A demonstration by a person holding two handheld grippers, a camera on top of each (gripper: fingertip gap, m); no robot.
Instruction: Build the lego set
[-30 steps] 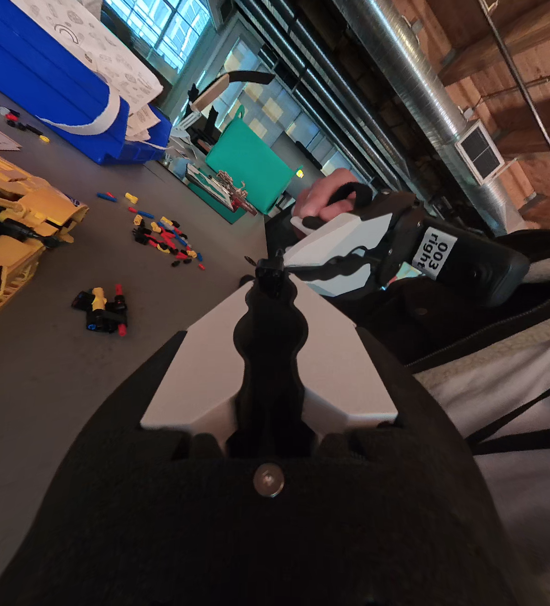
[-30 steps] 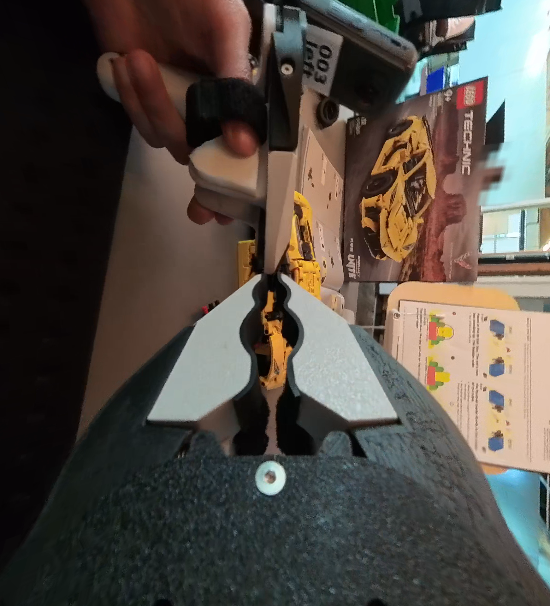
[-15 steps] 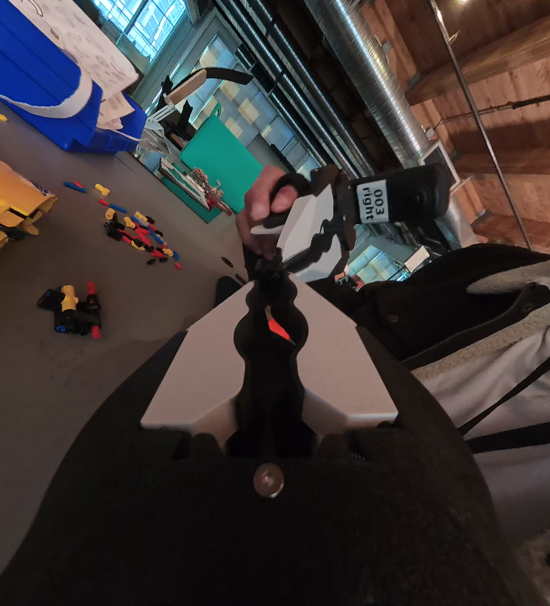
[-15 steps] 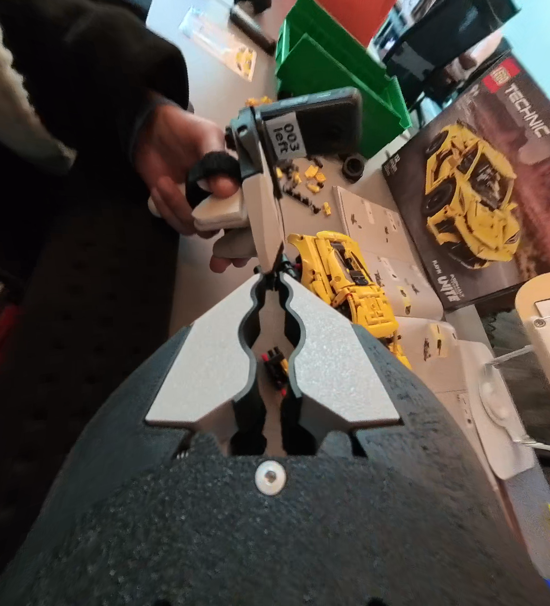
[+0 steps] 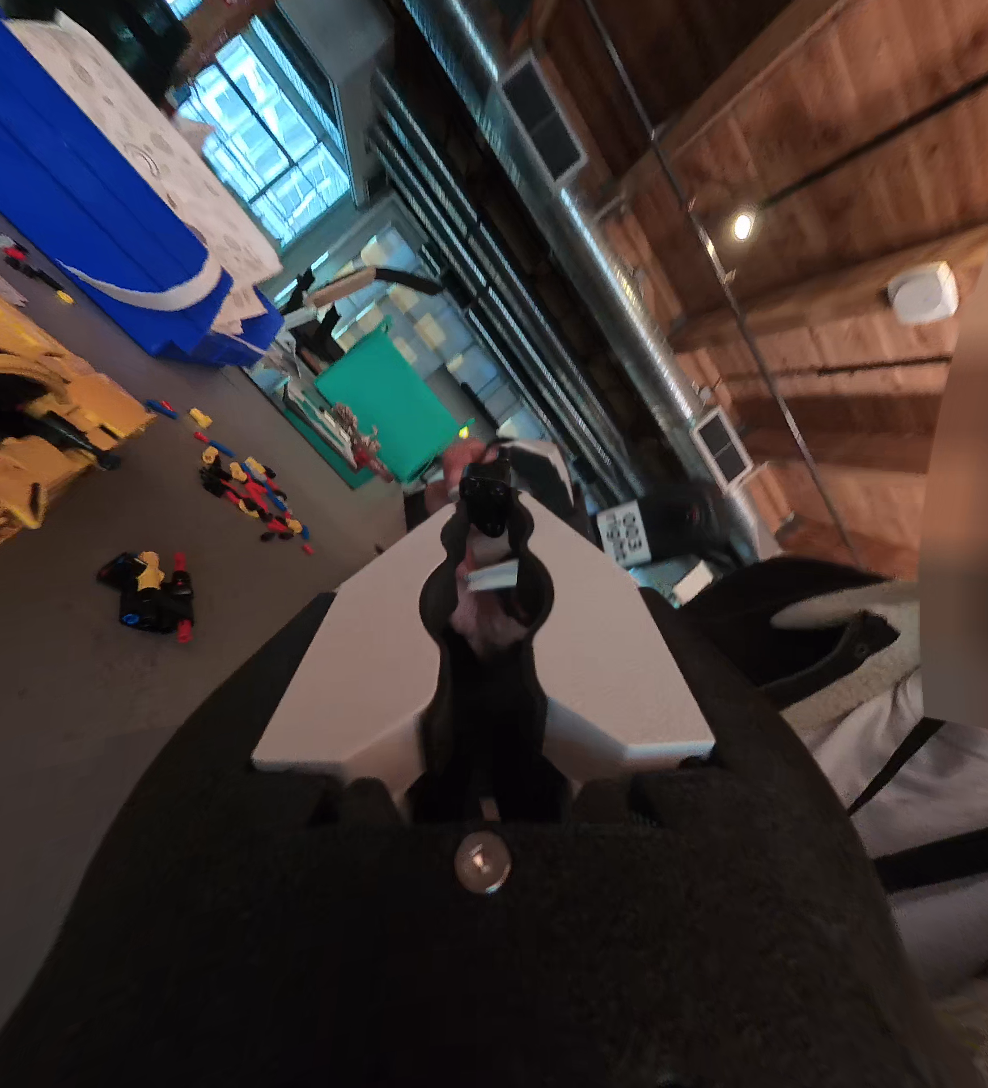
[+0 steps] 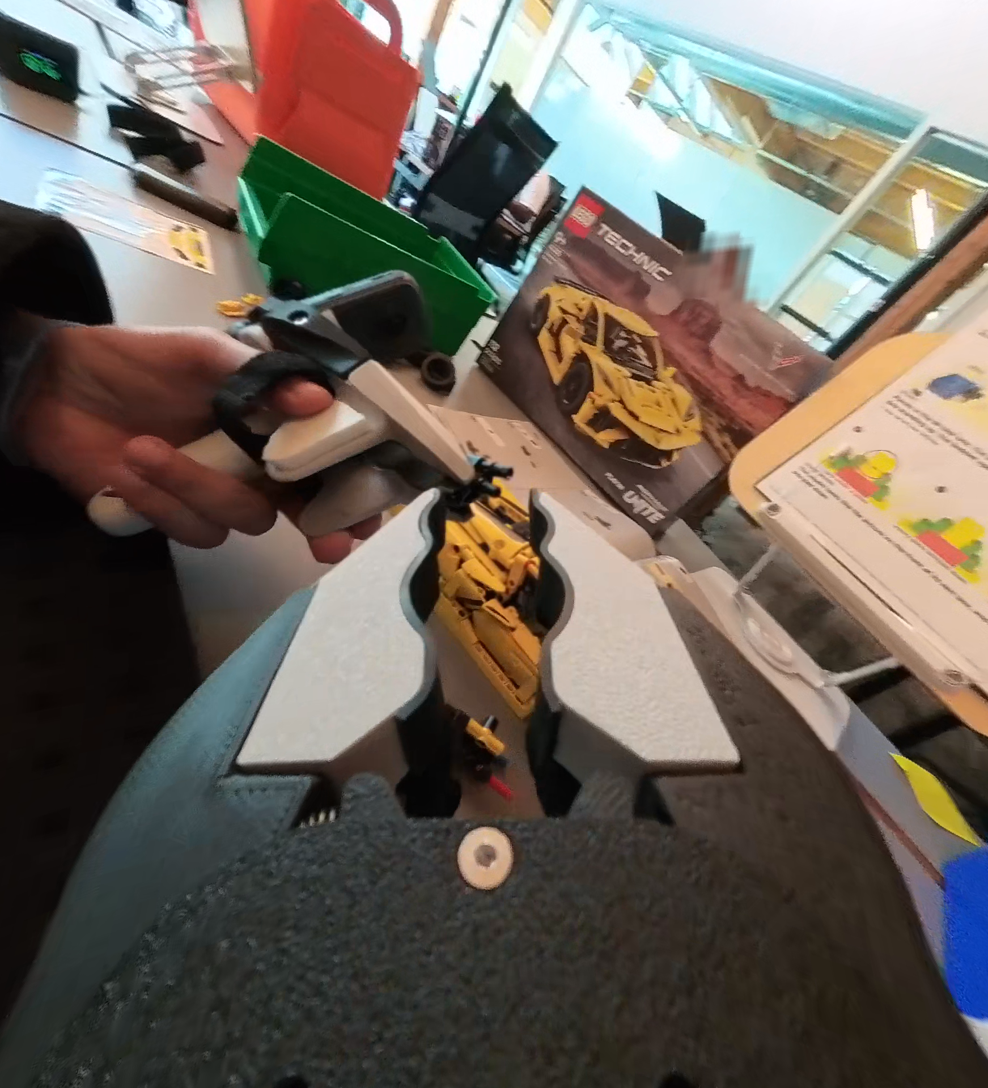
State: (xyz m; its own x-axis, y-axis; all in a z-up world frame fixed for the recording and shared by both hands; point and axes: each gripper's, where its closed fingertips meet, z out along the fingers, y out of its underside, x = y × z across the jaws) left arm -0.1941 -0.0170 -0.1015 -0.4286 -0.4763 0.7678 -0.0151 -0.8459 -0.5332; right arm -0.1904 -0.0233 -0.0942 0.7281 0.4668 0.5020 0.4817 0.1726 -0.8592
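My left gripper (image 5: 488,521) is shut on a small black lego piece (image 5: 484,500) held up in the air. In the right wrist view the left gripper (image 6: 463,466) comes in from the left with that black piece (image 6: 482,478) at its tip. My right gripper (image 6: 482,500) is open and empty, its left fingertip just below the piece. The yellow lego car (image 6: 494,589) lies on the table behind and shows between my right fingers. It also shows in the left wrist view (image 5: 2,435) at the left edge.
A small black, yellow and red sub-assembly (image 5: 150,594) and a scatter of loose pieces (image 5: 250,494) lie on the grey table. A blue bin (image 5: 67,194), a green bin (image 6: 350,259), the set's box (image 6: 627,377) and an instruction sheet on a stand (image 6: 915,471) stand around it. The grippers are tip to tip, or close to it.
My right gripper's jaws have opened wider and it has swung to face the car and box. My left gripper keeps its grip on the black piece.
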